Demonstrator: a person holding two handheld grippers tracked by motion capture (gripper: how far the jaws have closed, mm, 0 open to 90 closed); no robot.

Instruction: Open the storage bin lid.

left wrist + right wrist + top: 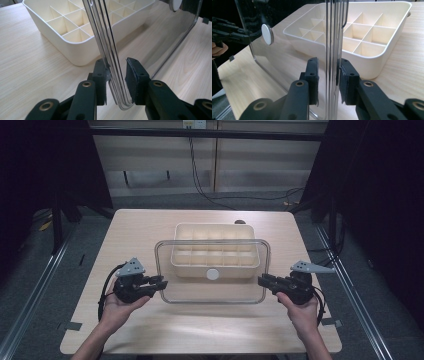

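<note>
While the clear lid (212,270) hangs between the two hands in the high view, the left gripper (161,284) pinches its left short edge and the right gripper (262,280) pinches its right short edge, so the lid's long axis runs straight from one gripper to the other. The cream divider tray (215,251) sits on the desk (130,330) just beyond both grippers and partly under the lid's far half; the lid is offset toward the person, so I'd judge that the coming move turns on carrying it away from the hands until it squares over the tray. Both hands look about equally near the tray.

In the left gripper view, the jaws are pressed onto the lid's ribbed rim (117,82), which stands edge-on between them. The tray (75,47) lies ahead and to that gripper's left, with open compartments showing. The lid's white round knob (176,3) sits far ahead at the right.

In the right gripper view, the jaws likewise clamp the rim (332,75), upright between the pads. The tray (372,62) lies ahead and to this gripper's right, the knob (267,34) ahead on the left, and the other gripper (227,32) far off beyond it.

I can read no brand, label or writing on anything here.
</note>
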